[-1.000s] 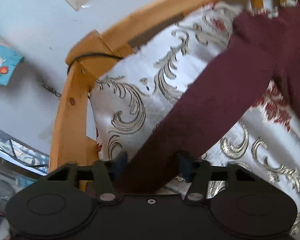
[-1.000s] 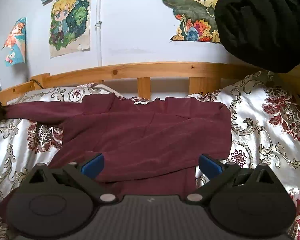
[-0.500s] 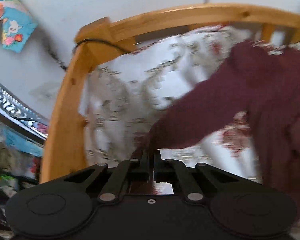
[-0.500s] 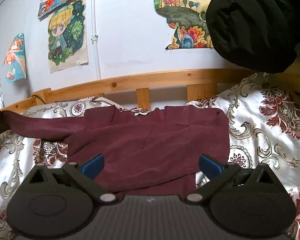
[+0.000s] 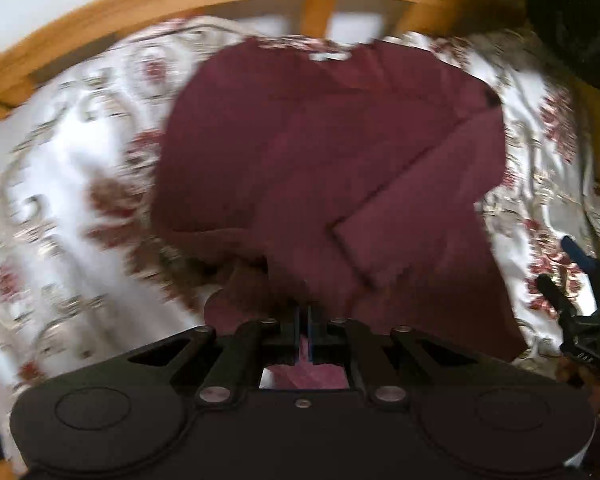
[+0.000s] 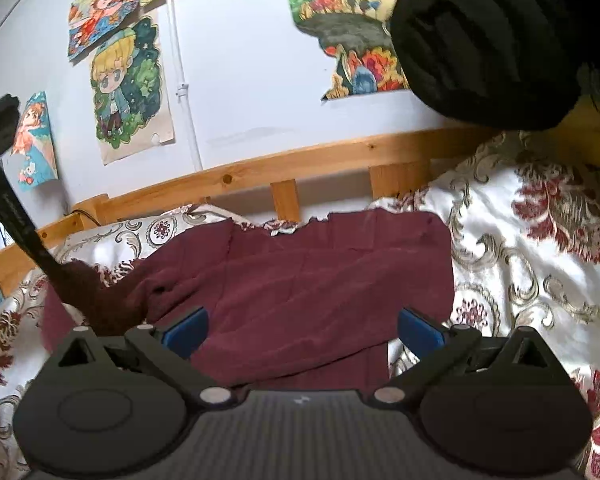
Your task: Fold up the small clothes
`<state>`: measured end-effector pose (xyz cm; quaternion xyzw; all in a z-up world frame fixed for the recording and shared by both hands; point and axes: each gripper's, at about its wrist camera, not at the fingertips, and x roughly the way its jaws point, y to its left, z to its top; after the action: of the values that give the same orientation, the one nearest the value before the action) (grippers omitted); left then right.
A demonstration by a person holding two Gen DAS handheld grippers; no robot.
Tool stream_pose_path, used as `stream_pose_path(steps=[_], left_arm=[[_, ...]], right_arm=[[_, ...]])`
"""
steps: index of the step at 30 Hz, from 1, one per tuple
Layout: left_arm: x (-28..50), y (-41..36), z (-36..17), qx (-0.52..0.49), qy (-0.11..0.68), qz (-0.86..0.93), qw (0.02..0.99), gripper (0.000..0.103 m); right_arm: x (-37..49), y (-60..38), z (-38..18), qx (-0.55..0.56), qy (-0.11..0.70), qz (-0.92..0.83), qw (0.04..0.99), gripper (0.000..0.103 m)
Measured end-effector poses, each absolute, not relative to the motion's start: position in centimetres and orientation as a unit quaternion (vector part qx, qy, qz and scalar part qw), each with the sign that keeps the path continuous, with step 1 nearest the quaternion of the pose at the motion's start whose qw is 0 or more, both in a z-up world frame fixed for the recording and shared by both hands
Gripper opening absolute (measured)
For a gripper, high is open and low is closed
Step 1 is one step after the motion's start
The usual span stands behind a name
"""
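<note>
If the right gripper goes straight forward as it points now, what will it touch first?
Most likely the maroon shirt: the open right gripper points across it, low over the bedspread. Beyond it stands the wooden bed rail. Depth is unclear.

Maroon long-sleeved top flat on the floral bedspread, 1 sleeve folded diagonally across its body.
</note>
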<state>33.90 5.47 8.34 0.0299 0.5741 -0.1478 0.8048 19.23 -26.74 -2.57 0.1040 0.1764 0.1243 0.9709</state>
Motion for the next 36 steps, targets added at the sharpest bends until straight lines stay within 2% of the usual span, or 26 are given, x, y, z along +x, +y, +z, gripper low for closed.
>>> stream_pose_path(steps=[10, 16, 20, 21, 24, 28, 31, 36], left_arm=[[35.1, -3.6, 3.5, 0.011, 0.547, -0.207, 0.811, 0.004], [36.0, -4.7, 0.8, -0.022, 0.547, -0.217, 0.808, 0.034], [35.8, -2.7, 1.7, -0.033, 0.522, -0.224, 0.823, 0.059], [35.7, -1.9, 2.2, -0.036, 0.512, -0.226, 0.828, 0.061], [35.2, 1.0, 3.7, -0.034, 0.476, -0.203, 0.855, 0.063], [35.0, 5.1, 4.3, 0.014, 0.428, -0.119, 0.896, 0.063], [36.4, 8.0, 3.0, 0.025, 0.431, -0.076, 0.899, 0.063], [39.6, 10.6, 0.4, -0.019, 0.458, -0.065, 0.886, 0.063]], right_arm=[[21.6, -30.6, -4.0, 0.18, 0.259, 0.076, 0.946, 0.103], [23.0, -31.6, -6.1, 0.192, 0.328, 0.062, 0.923, 0.103], [23.3, -30.8, -6.4, 0.188, 0.321, 0.09, 0.924, 0.103], [23.4, -30.4, -6.5, 0.182, 0.317, 0.102, 0.925, 0.103], [23.9, -28.6, -6.5, 0.159, 0.31, 0.138, 0.927, 0.102], [24.6, -25.6, -6.8, 0.133, 0.304, 0.192, 0.924, 0.096], [24.4, -23.6, -7.1, 0.11, 0.3, 0.222, 0.921, 0.089], [24.3, -21.2, -7.8, 0.077, 0.296, 0.247, 0.92, 0.079]])
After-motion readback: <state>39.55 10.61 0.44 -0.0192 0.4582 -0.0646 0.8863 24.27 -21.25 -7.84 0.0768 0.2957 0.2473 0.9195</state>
